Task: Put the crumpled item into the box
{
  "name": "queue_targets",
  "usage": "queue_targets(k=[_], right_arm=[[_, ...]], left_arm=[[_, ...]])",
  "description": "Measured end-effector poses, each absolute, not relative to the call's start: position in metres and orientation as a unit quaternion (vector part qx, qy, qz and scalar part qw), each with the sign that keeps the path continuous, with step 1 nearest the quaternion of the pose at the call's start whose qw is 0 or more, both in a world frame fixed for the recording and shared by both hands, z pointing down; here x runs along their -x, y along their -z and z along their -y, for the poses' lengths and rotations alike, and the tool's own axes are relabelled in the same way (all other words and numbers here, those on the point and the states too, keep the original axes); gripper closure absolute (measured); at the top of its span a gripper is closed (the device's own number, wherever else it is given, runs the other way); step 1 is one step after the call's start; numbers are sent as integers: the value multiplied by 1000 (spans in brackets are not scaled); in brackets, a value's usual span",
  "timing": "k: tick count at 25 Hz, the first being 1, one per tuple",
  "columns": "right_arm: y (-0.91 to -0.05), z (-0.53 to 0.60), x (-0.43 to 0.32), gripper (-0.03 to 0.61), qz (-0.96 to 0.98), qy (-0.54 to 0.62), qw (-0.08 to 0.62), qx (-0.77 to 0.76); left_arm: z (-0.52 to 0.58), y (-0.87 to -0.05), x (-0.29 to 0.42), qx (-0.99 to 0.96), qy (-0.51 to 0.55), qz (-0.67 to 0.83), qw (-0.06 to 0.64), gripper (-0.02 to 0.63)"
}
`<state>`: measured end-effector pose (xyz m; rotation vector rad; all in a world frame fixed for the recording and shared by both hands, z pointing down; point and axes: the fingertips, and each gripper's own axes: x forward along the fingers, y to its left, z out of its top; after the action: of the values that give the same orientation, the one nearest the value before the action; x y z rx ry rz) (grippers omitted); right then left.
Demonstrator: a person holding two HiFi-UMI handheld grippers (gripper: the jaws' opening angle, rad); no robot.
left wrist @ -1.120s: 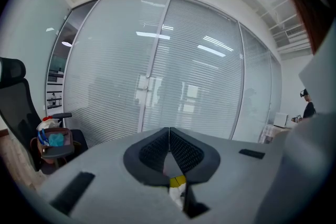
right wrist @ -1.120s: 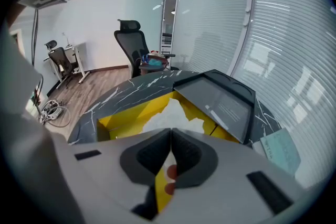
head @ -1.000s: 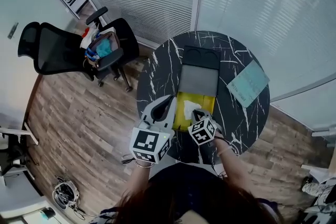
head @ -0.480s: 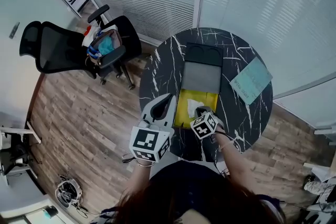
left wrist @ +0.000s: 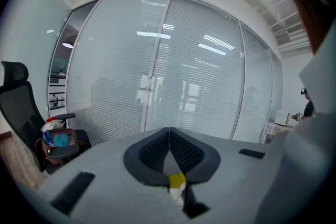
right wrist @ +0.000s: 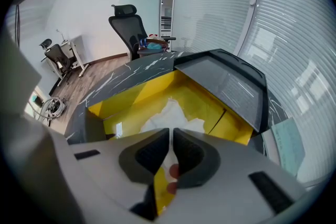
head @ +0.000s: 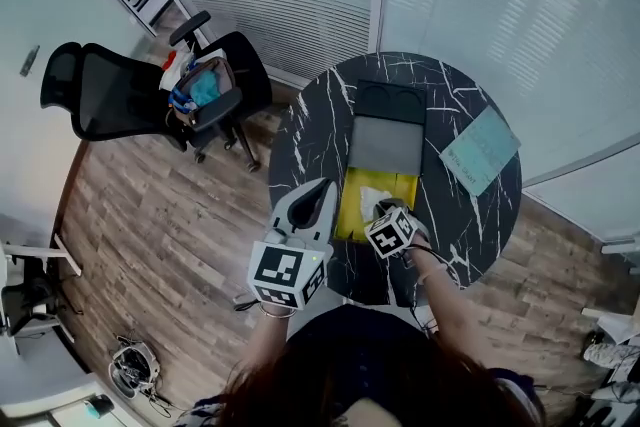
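**Box** (head: 350,207): yellow, open, near the front of a round black marbled worktop (head: 310,135). Its grey lid (head: 380,150) is folded back on the far side.

**Crumpled item** (right wrist: 170,115): white paper lying on the floor of the box, towards its right half. Its near edge runs up into the right fingers. The longer axis appears to run from the near wall of the box towards the lid, roughly in line with those fingers.

**Right gripper** (head: 385,211): over the near right corner of the box, tilted down into it. The fingers are drawn almost together with a thin white strip between them, so they appear to be pinching the paper's near edge. This is much the nearer gripper, and the paper lies directly ahead of and below it.

**Left gripper** (head: 327,185): just beside the left wall of the box and raised, aimed level at the window blinds. The fingers are pressed tight together with nothing between them.

**Step (judged)**: the paper is already inside the box, so only letting go and lifting clear appear to remain.

**Also present**: a teal booklet (head: 480,150) to the right of the box, and an office chair (head: 120,95) well off to the left.
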<state>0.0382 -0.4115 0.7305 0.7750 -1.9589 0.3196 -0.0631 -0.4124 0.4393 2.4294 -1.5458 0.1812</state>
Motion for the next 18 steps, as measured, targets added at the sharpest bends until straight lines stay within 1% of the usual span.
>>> queue_targets(k=[9,18], right_arm=[[-710,414,-37,551,806,-121,465,-346],[-678,413,-38,551,807,-123,426,-390]], left_arm=[[404,-432,69,-839,-59,528,119,586],[393,-423,74,-847,-52,518,104,586]])
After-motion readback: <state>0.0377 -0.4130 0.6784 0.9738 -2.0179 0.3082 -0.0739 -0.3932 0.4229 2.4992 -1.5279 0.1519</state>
